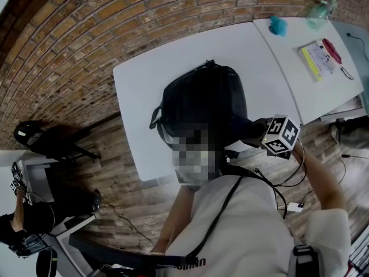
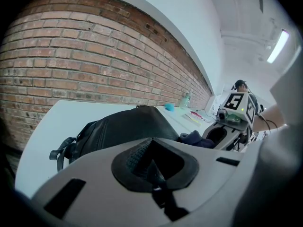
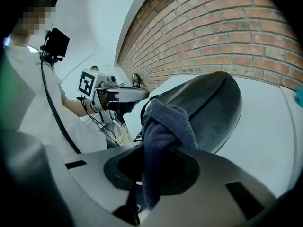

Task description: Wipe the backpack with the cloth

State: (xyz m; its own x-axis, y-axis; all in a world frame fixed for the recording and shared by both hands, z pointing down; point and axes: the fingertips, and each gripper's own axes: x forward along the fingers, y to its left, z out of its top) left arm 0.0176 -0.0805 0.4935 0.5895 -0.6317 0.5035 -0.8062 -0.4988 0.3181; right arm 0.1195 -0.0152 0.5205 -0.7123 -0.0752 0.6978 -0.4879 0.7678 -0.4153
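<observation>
1. Right tool [image 3: 149, 171] is pinching the cloth [image 3: 166, 126]. Its jaws are clamped on a fold of dark blue towelling that stands up out of them, with a short tail drooping below.
2. We see the cloth's upper bunch lying against the backpack [image 3: 215, 105], on the side of the backpack nearest the person.
3. Our left tool [image 2: 152, 167] has its jaws pressed together with nothing between them. It is held just off that same near side of the backpack, and we cannot see it touching the backpack.
4. The backpack is black and lies flat on a white tabletop [image 1: 141, 82]. Its straps [image 1: 155, 120] loop out at the left end in the head view.
5. In the head view, the right tool sits at the backpack's near right corner, held by an arm in a white sleeve. From the left gripper view, the cloth shows as a dark lump between that tool and the backpack.
6. Behind the backpack, a brick wall [image 1: 86, 33] runs along the far edge of the tabletop.
7. Well apart from the backpack, off to its right, a second tabletop [image 1: 288, 79] butts against the first. On it we make out a teal object [image 1: 278, 25], a pale green spray bottle [image 1: 320, 13] and a booklet [image 1: 319, 58] with a yellow edge.
</observation>
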